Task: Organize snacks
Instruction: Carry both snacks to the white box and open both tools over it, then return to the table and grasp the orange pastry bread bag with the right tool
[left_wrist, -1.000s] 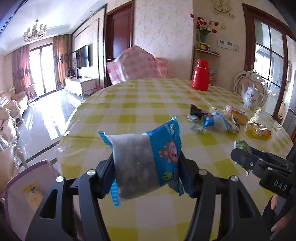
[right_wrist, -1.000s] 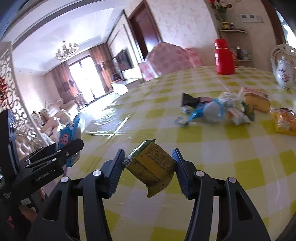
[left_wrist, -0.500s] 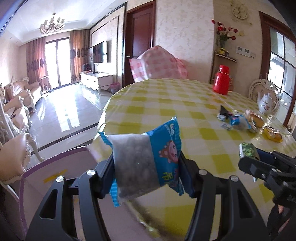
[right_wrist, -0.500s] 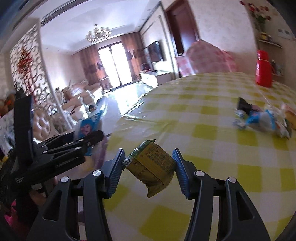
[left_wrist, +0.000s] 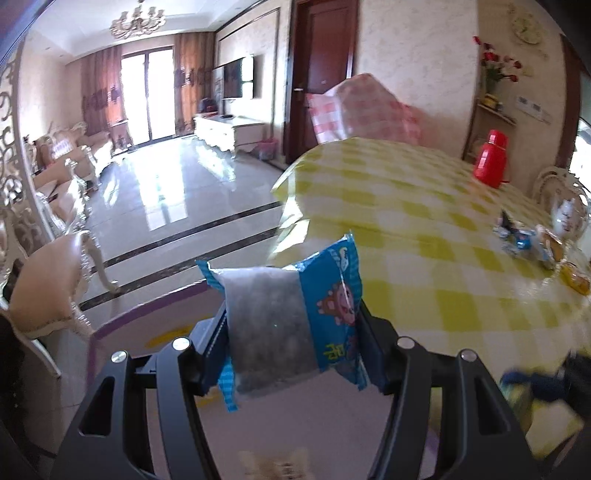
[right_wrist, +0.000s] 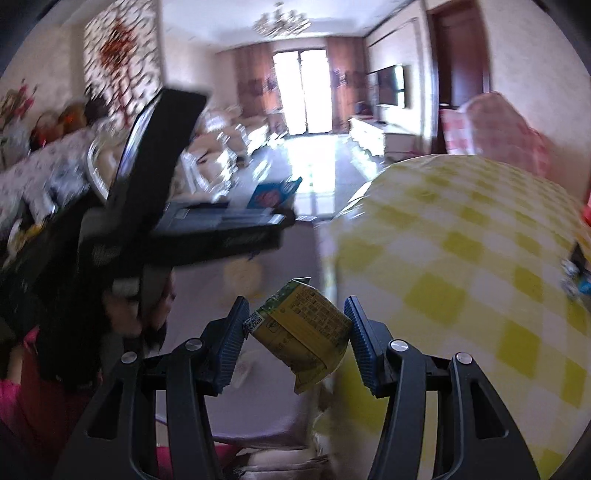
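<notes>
The left tongs (left_wrist: 291, 343) grip a blue snack packet (left_wrist: 288, 325) with a cartoon figure and a clear window showing dark contents; both pads press its sides and it stands upright between them. Below and beyond it lies a pale box with a purple rim (left_wrist: 122, 321), off the left edge of the worktop (left_wrist: 424, 229), which wears a yellow-and-white checked cloth. Far right on that cloth sits a small heap of loose snacks (left_wrist: 532, 243), with a red flask (left_wrist: 491, 162) and a white teapot (left_wrist: 567, 218) further back.

The right tongs (right_wrist: 297, 328) are closed on a yellow-green snack pack (right_wrist: 303, 328), tilted, one corner poking up. It hangs at the near left edge of the checked worktop, over a pale surface that may be the same box, though motion blur leaves that unsure. To the left in this view the other tongs appear blurred, the blue packet at their tip.
</notes>
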